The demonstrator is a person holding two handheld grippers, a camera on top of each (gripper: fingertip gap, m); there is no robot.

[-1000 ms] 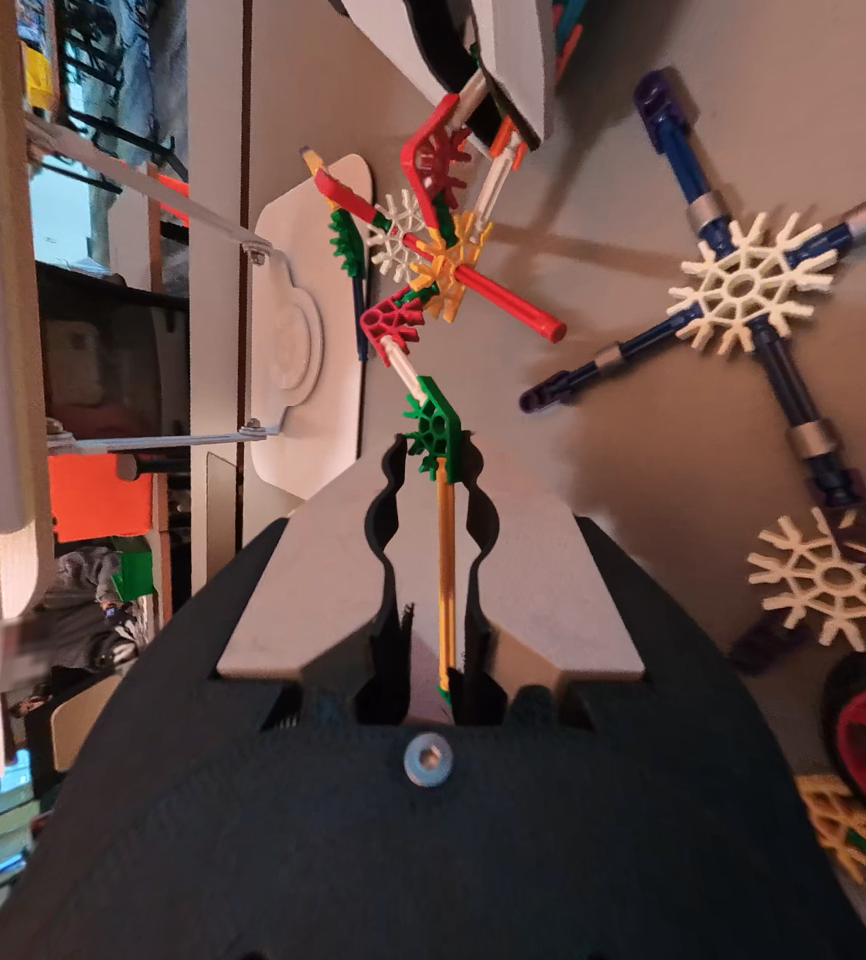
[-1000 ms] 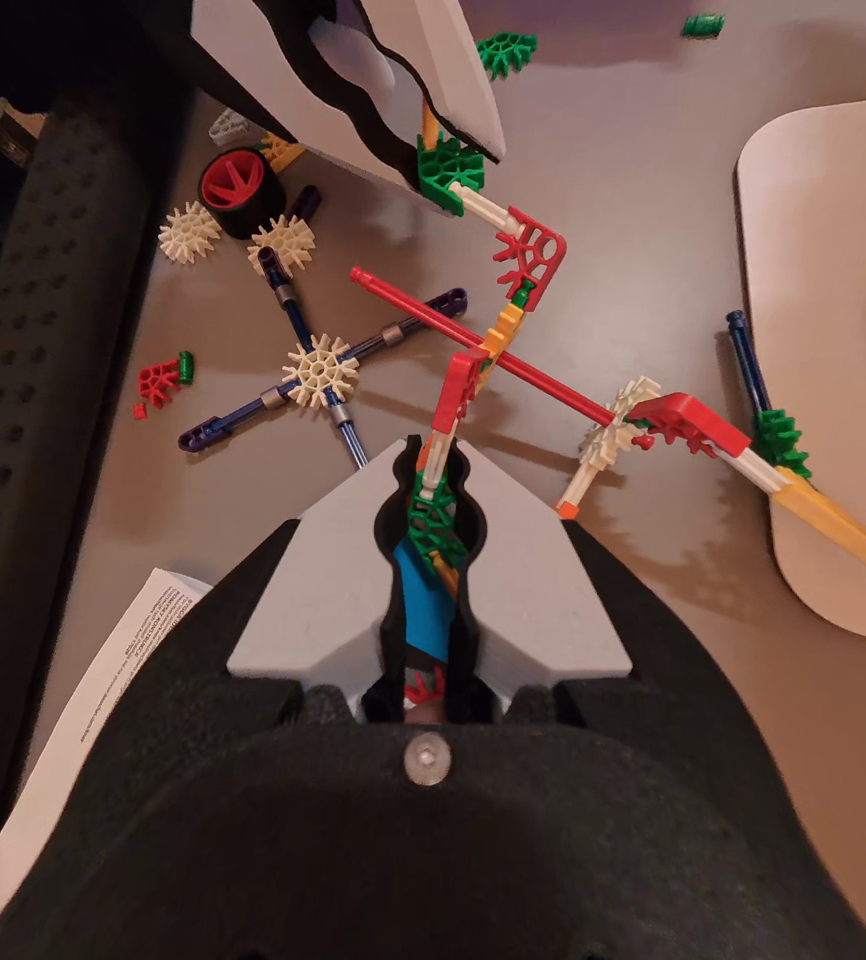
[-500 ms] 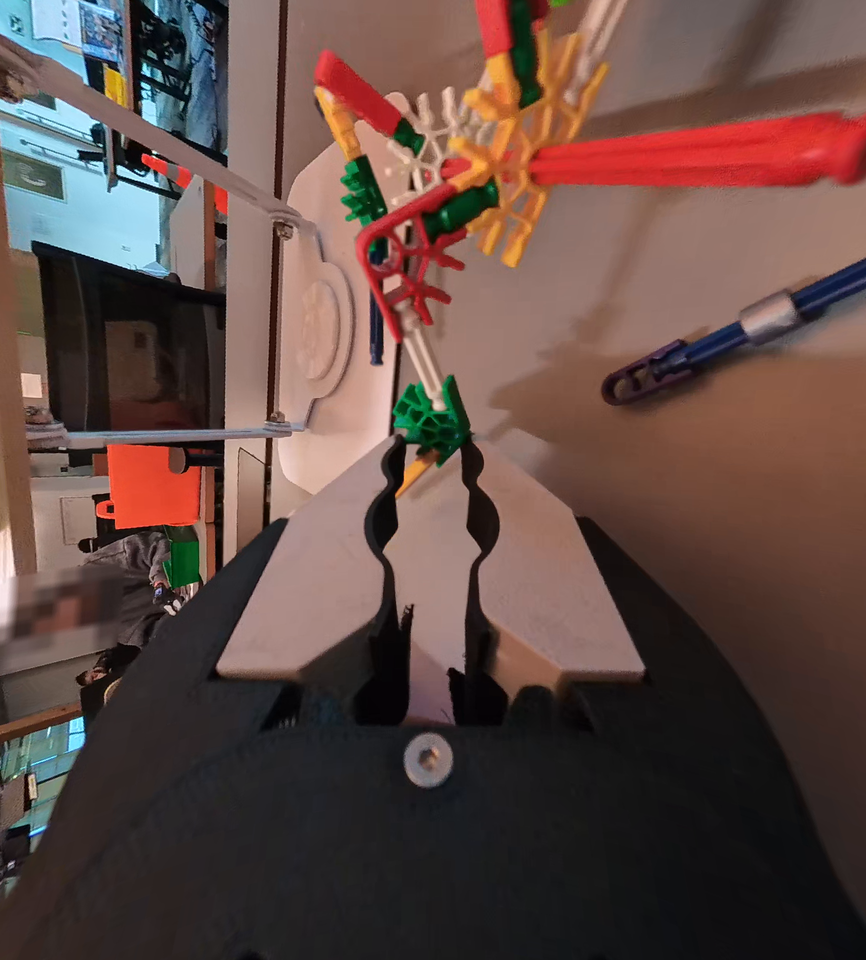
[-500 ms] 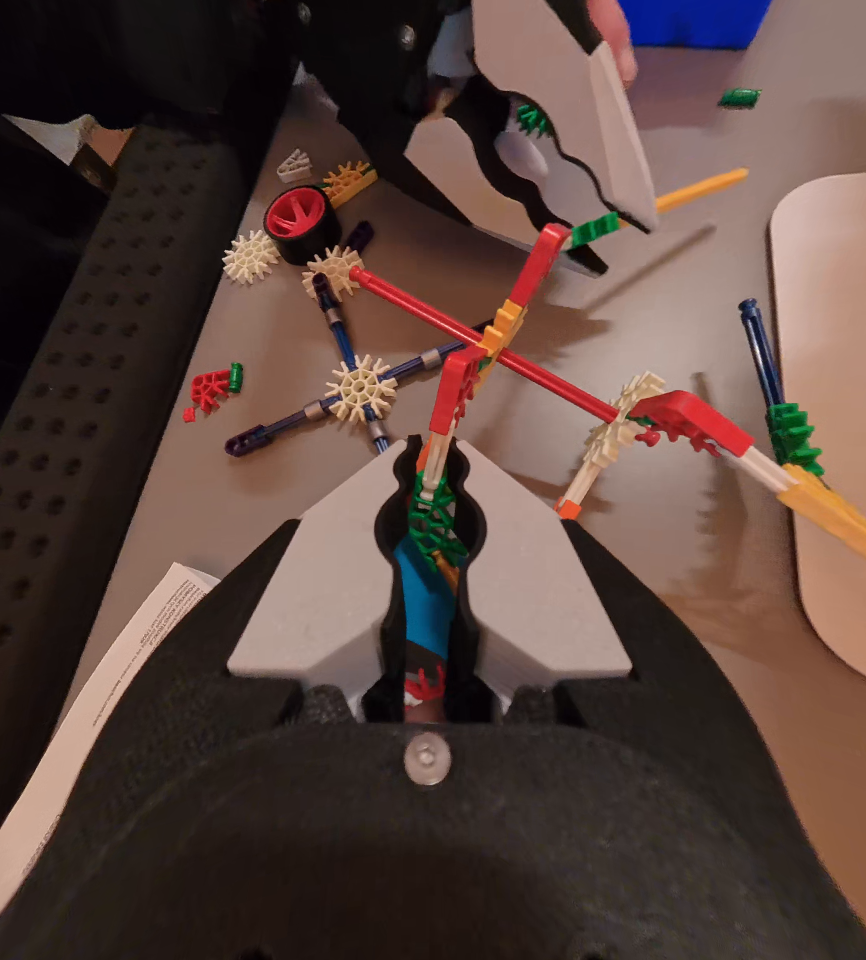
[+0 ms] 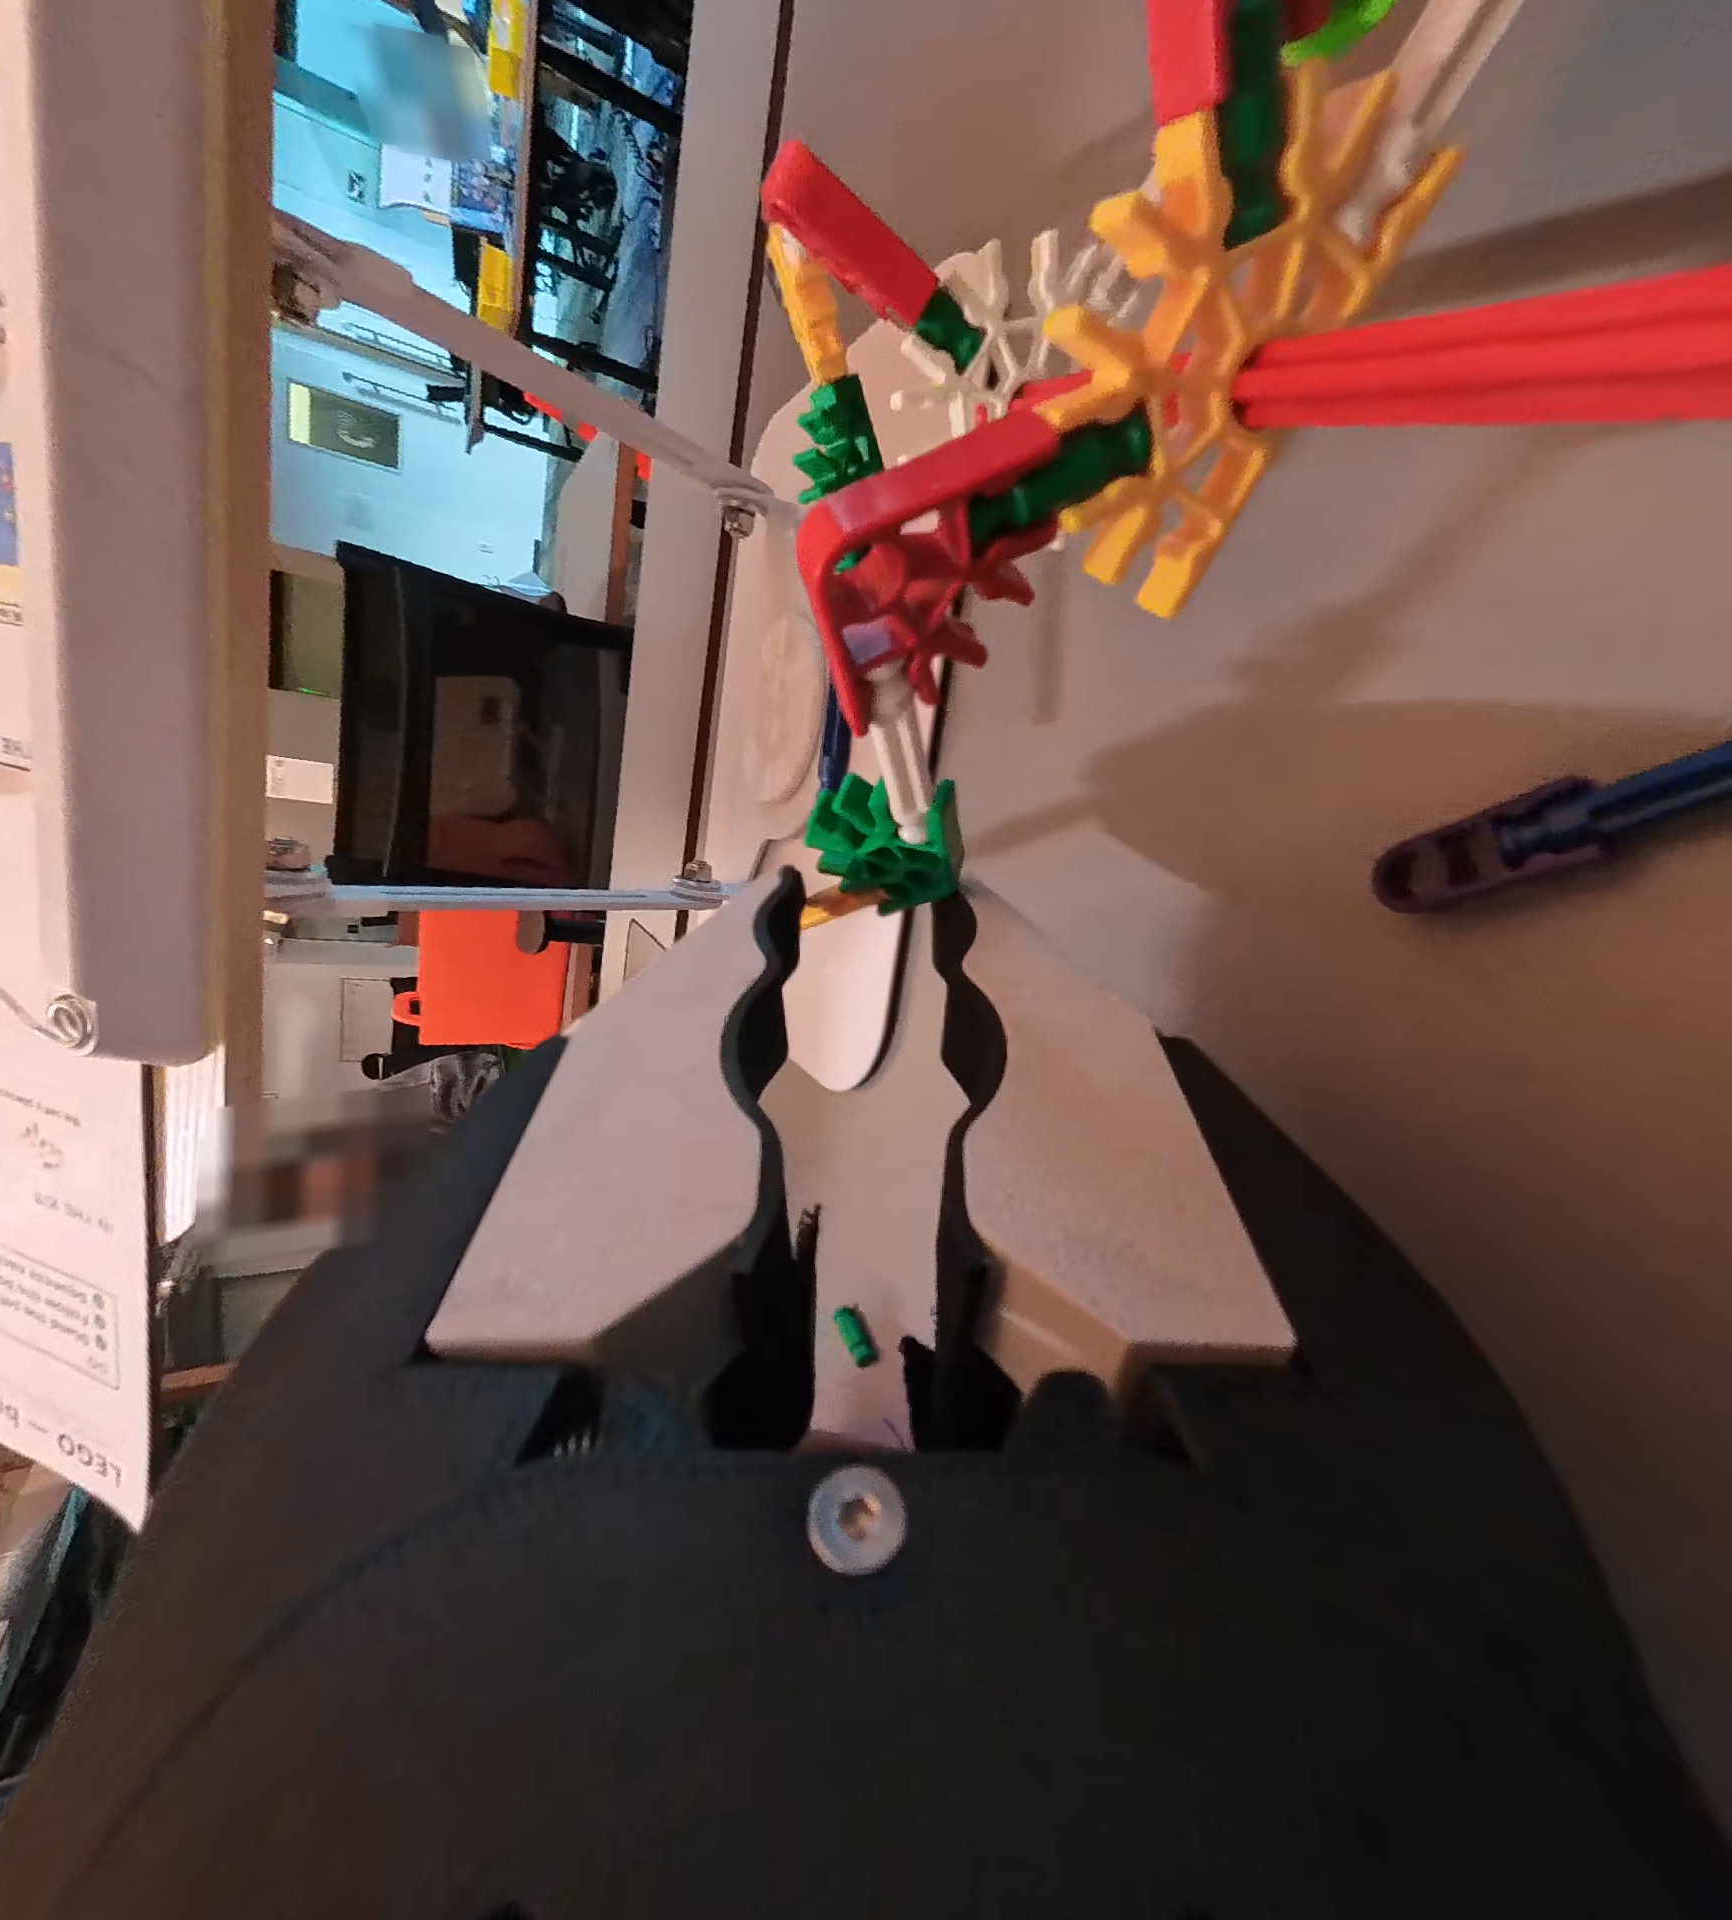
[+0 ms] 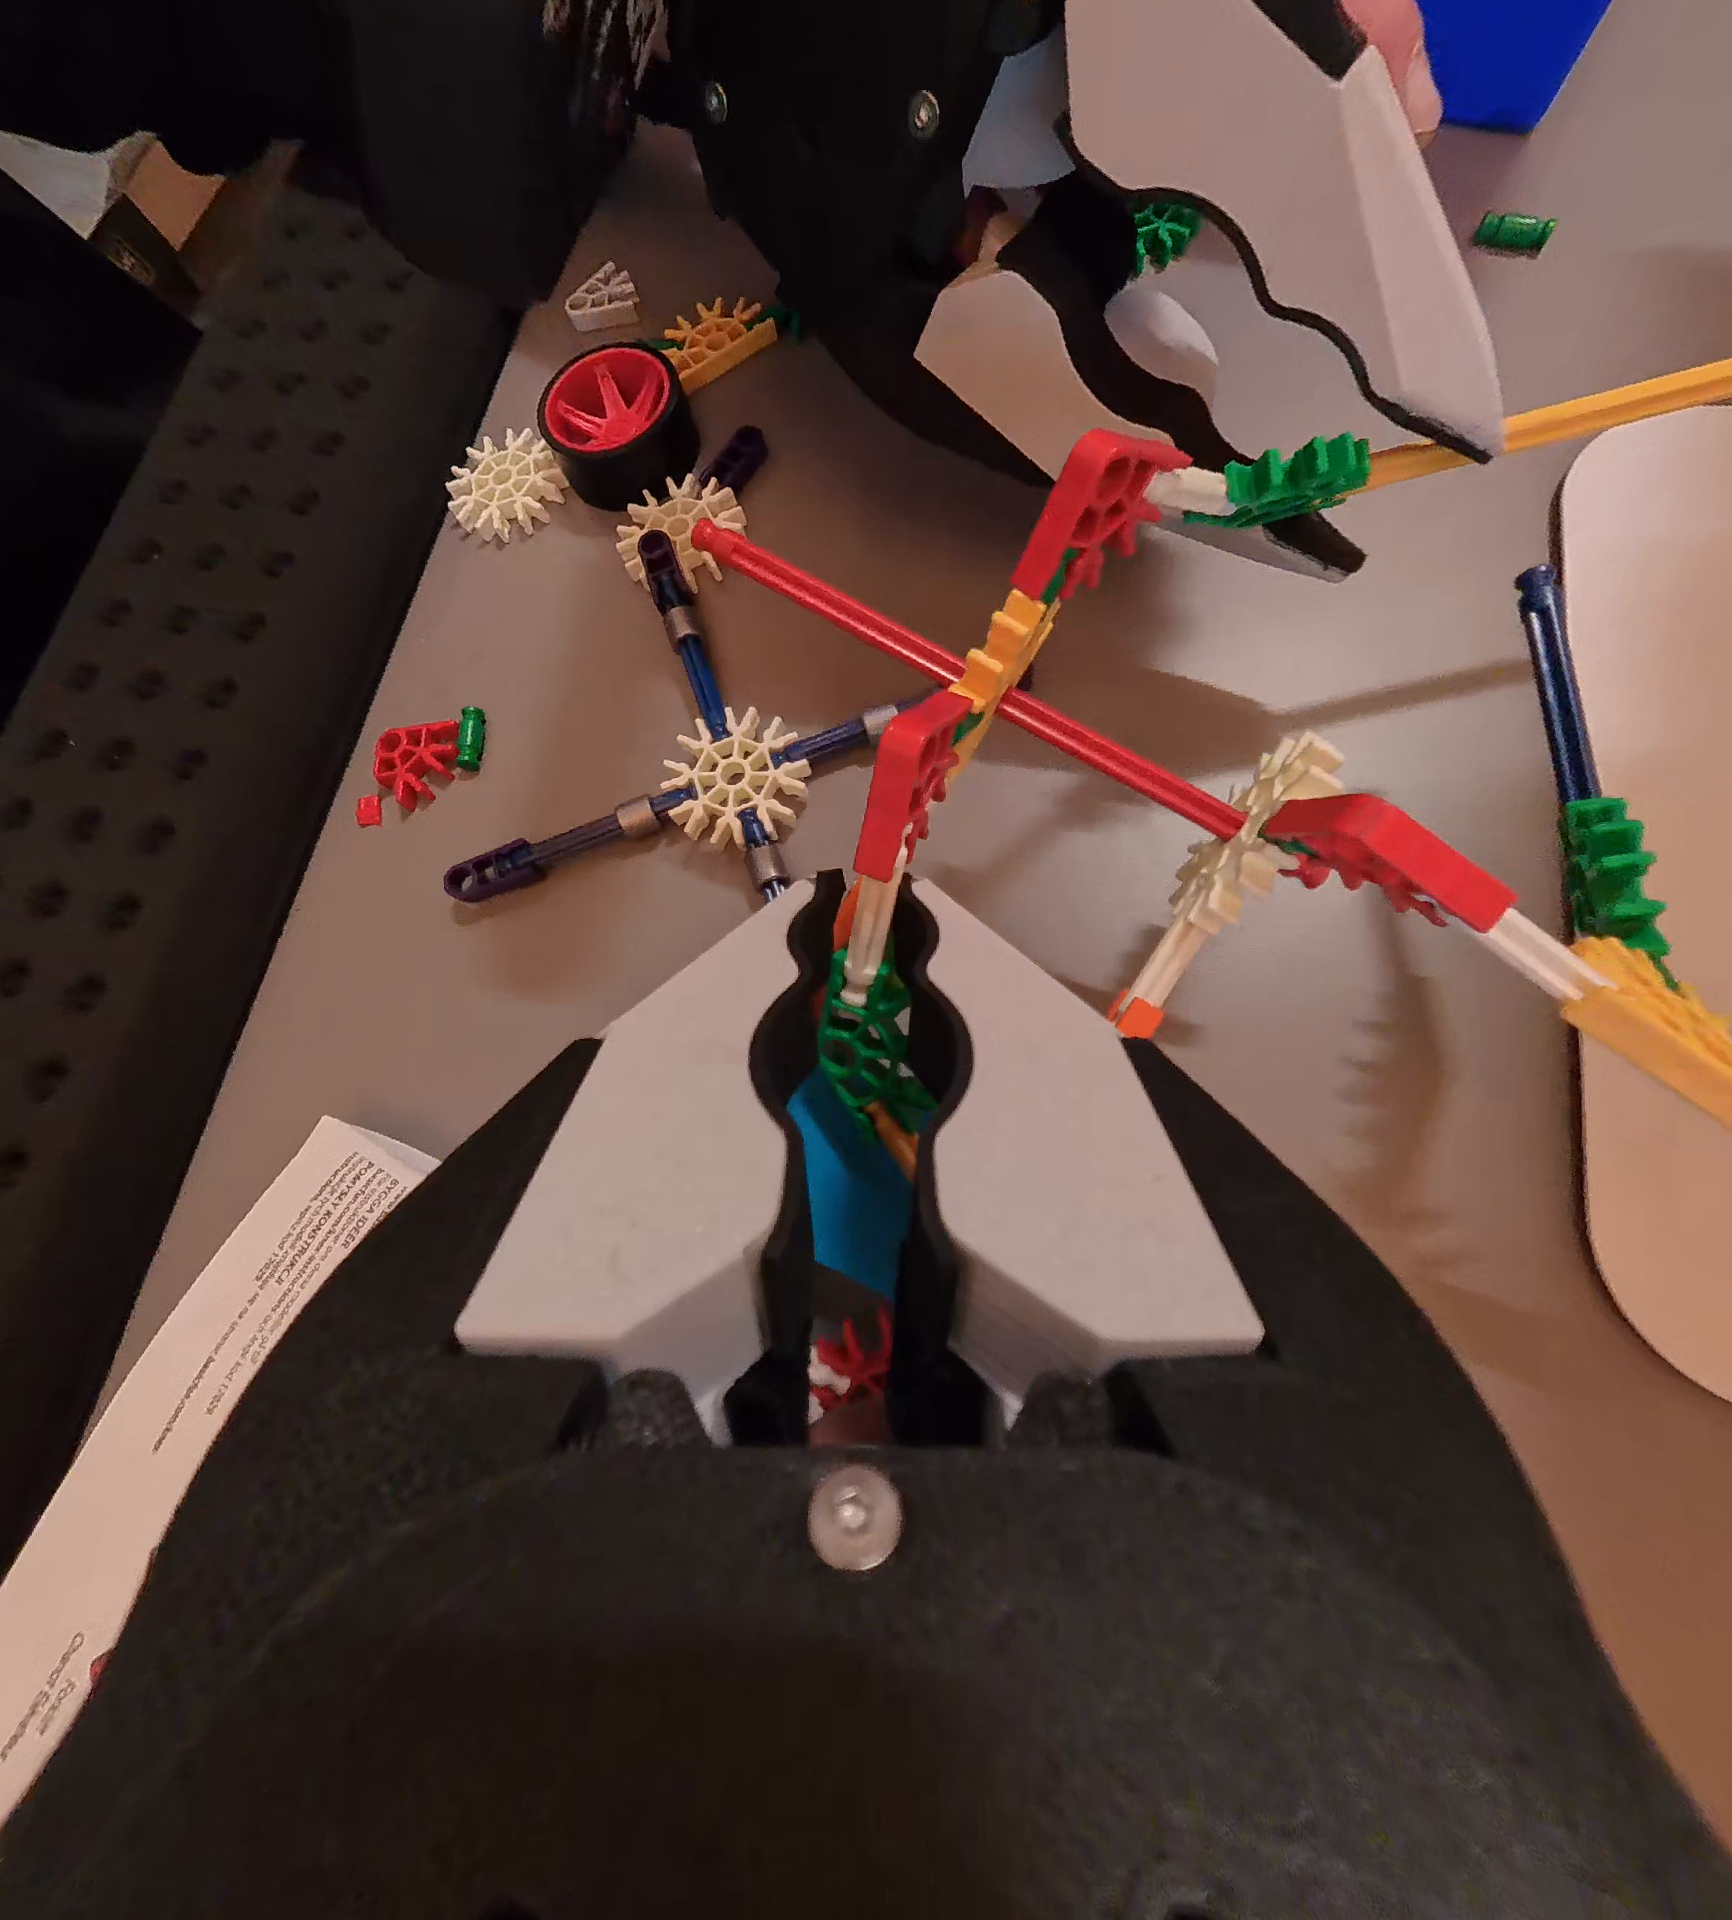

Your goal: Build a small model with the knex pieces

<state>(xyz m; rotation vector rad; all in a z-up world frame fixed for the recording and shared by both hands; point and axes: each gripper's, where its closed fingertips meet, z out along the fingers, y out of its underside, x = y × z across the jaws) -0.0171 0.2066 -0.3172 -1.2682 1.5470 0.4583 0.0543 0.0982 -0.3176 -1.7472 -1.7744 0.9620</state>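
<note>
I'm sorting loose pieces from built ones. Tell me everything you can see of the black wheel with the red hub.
The black wheel with the red hub is a small toy wheel: a thick, matte black tyre that looks like rubber around a glossy red plastic spoked hub. It lies loose on the grey table, tilted so the hub faces up toward the camera. A cream snowflake connector sits beside it, another at its lower rim, and a yellow connector just behind. No hand-held gripper touches it.
</note>
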